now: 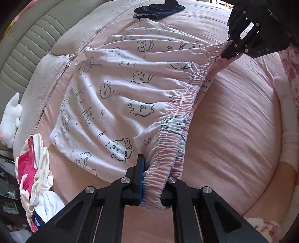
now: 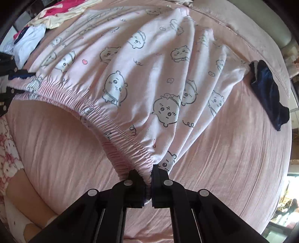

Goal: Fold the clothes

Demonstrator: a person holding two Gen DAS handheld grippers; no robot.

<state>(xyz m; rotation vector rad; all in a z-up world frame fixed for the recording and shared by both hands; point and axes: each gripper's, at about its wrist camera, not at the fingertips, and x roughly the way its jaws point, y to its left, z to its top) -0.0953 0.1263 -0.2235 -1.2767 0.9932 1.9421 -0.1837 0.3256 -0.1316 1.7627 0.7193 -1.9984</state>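
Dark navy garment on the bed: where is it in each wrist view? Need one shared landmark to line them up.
Left wrist view: navy garment at top centre, just beyond the far end of the pink printed pants.
Right wrist view: navy garment at the right edge, by that same far end.
Shared landmark: the pants' elastic waistband, in both views.

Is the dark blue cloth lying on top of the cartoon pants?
No, the dark blue cloth lies on the pink bed sheet beside the pants' far end.
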